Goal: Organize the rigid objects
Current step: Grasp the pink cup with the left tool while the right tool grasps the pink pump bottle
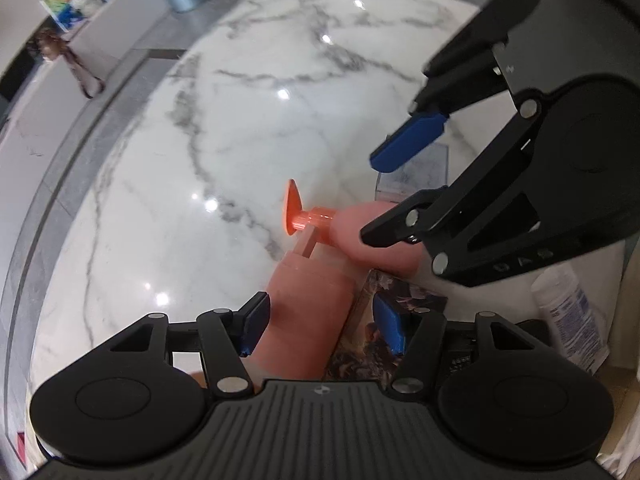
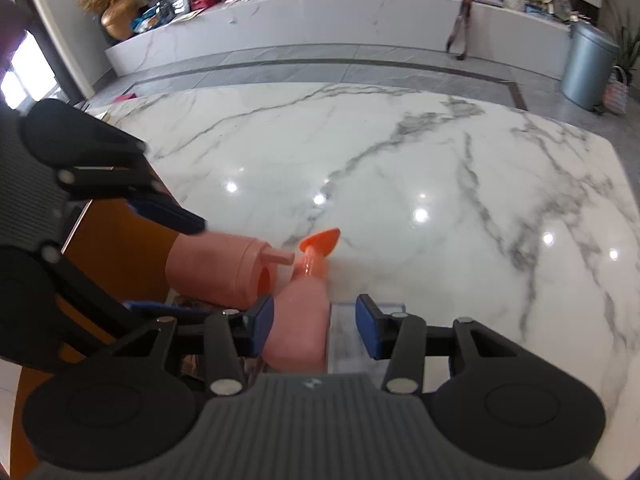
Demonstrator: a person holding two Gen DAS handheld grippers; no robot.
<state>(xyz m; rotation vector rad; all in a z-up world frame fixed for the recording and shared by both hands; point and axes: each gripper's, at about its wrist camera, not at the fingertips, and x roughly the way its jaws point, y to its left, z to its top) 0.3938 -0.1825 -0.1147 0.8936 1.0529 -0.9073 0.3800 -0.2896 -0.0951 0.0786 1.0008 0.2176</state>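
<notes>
Marble table (image 2: 440,160) – both grippers steeply downward, jaws apart – over pink bottles (image 1: 308,312)

Pink bottles (image 1: 308,304), orange cap (image 1: 292,208), grey-veined white marble table (image 1: 240,120)

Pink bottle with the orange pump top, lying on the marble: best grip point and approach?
Grip the pink bottle across its smooth round body, coming from above with jaws straddling its sides. It lies flat, the body is the widest, most even part, and the orange pump top is narrow and flared.
</notes>
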